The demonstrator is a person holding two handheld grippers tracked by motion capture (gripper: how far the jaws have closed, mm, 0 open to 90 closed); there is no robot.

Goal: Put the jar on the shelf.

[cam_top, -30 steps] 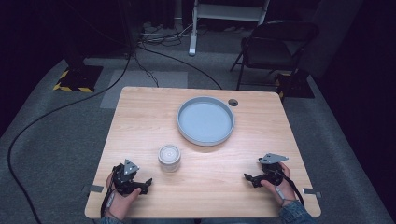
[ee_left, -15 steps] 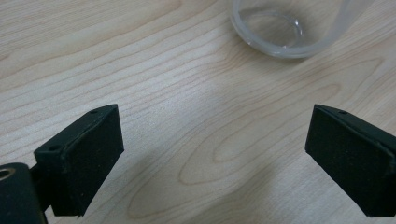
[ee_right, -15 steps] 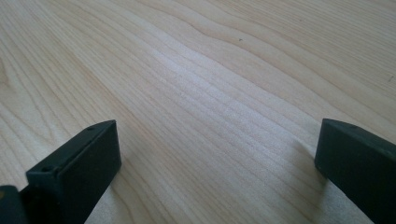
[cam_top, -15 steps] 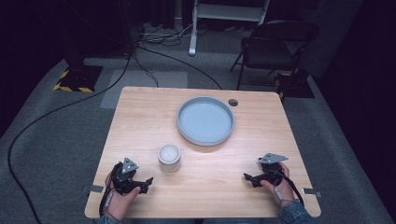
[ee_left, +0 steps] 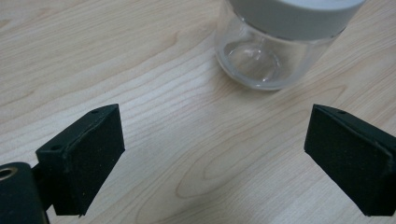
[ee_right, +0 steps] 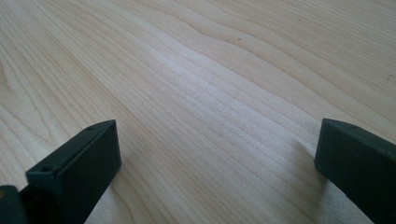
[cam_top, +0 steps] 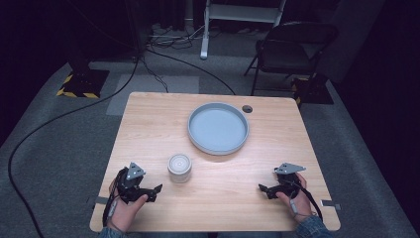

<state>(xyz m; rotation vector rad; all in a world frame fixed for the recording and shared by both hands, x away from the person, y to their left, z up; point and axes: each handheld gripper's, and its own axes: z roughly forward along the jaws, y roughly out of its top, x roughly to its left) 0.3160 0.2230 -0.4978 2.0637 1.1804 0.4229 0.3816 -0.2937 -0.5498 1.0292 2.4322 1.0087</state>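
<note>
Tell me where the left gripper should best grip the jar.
Probably the clear glass body of the jar just below the grey lid, coming level from the person's side. It stands upright, and the left gripper is open wide, already facing it.

On the light wooden table (cam_top: 148, 124), the only obstacles are a small clear glass jar with a grey lid (cam_top: 179, 167) near the front left and a round, shallow grey tray (cam_top: 218, 128) behind it toward the middle, with a strip of bare wood between the two. The left gripper (cam_top: 156, 189), jaws wide apart, has bare wood ahead up to the jar just beyond. The right gripper (cam_top: 262, 188), equally spread, faces unobstructed wood across the front right.
</note>
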